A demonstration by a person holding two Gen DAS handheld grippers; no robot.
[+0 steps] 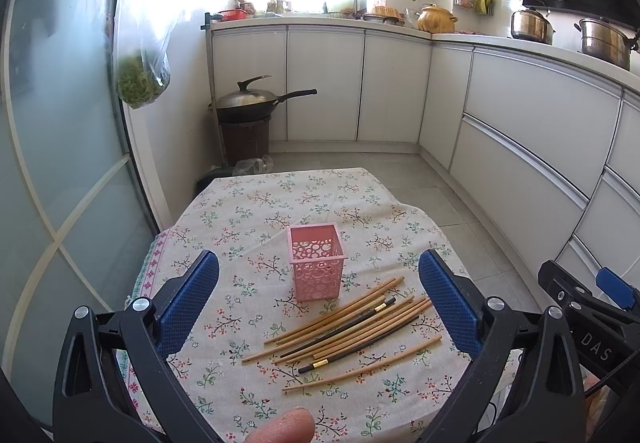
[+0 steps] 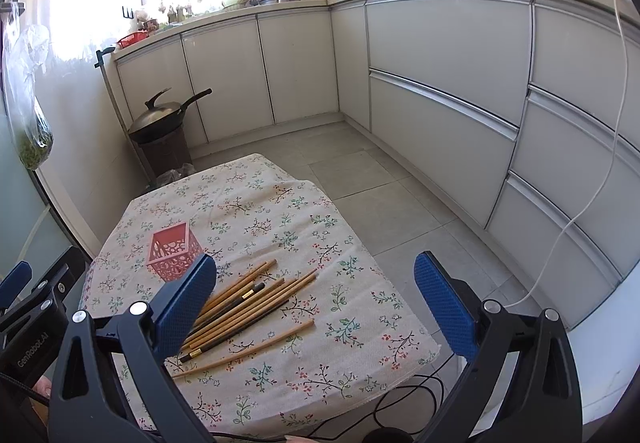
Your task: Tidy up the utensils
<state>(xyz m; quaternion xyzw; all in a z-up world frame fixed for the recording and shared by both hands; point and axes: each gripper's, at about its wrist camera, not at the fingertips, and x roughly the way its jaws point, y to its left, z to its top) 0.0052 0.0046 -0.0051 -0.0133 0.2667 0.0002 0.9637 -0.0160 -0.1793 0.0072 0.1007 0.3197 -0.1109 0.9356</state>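
Observation:
A pink perforated holder (image 1: 316, 262) (image 2: 175, 252) stands upright and empty on a small table with a floral cloth (image 1: 256, 219) (image 2: 280, 211). Just in front of it lies a loose bunch of wooden and dark chopsticks (image 1: 352, 327) (image 2: 248, 309), fanned out flat on the cloth. My left gripper (image 1: 319, 299) hovers above the near side of the table, open wide, with holder and chopsticks seen between its blue pads. My right gripper (image 2: 316, 297) is open too, over the table's right part; its left pad hides some chopstick ends. It also shows at the right edge (image 1: 592, 299).
White kitchen cabinets (image 1: 520, 131) run along the back and right. A lidded wok (image 1: 252, 99) sits on a stand on the floor behind the table. A hanging bag of greens (image 1: 142, 79) is at the left by a glass door. Black cables (image 2: 400, 399) trail off the table's near edge.

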